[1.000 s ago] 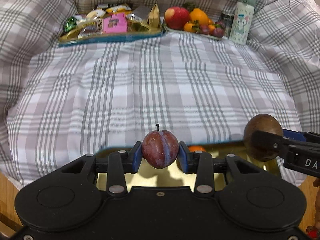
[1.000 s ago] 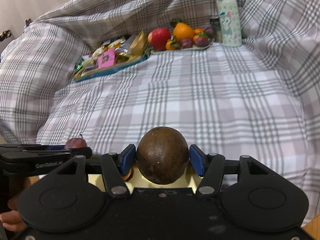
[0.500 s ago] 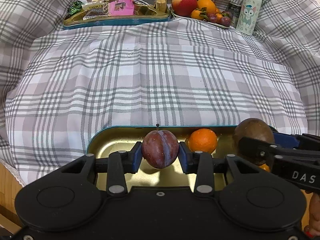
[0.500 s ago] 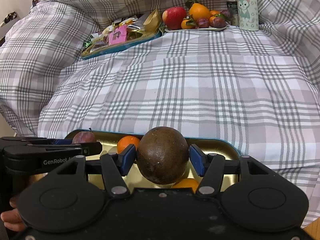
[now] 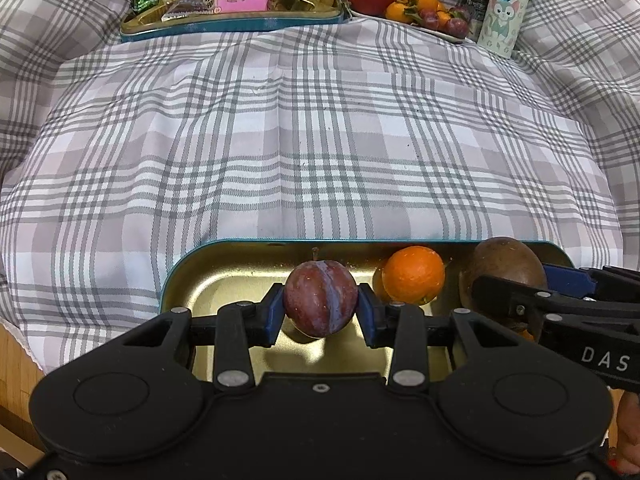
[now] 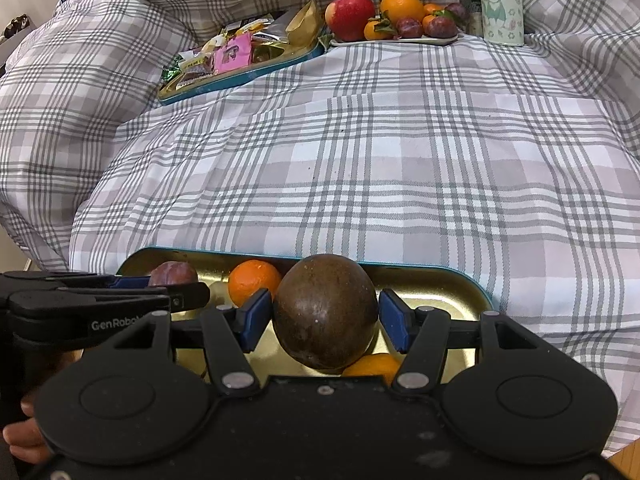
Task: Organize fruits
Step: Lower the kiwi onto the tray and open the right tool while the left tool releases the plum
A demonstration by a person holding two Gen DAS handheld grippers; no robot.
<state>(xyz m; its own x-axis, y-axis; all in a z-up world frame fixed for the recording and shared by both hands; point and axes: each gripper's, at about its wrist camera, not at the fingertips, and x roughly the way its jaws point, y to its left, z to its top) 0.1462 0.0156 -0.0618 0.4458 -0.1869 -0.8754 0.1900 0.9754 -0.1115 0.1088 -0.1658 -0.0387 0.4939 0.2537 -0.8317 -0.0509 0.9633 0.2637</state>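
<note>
My left gripper [image 5: 321, 312] is shut on a dark red plum [image 5: 320, 304] and holds it over the gold tin tray [image 5: 208, 280] at the near edge. My right gripper [image 6: 325, 316] holds a round brown fruit [image 6: 325, 312] low over the same tray [image 6: 440, 292]; its right pad stands slightly off the fruit. An orange [image 5: 414, 275] lies in the tray between the two grippers, and it also shows in the right wrist view [image 6: 252, 280]. A second orange [image 6: 372, 364] lies under the brown fruit.
At the far side a white plate [image 6: 400, 41] holds an apple [image 6: 349, 16], oranges and plums. A blue-rimmed tin of snacks [image 5: 224, 24] stands left of it. A cartoon bottle [image 5: 502, 12] and a dark can [image 5: 472, 4] stand right. Plaid cloth [image 5: 320, 140] covers the table.
Both grippers have moved down and tilted toward the gold tray, which has come into full view. The plum and the brown fruit now hang lower over the tray.
</note>
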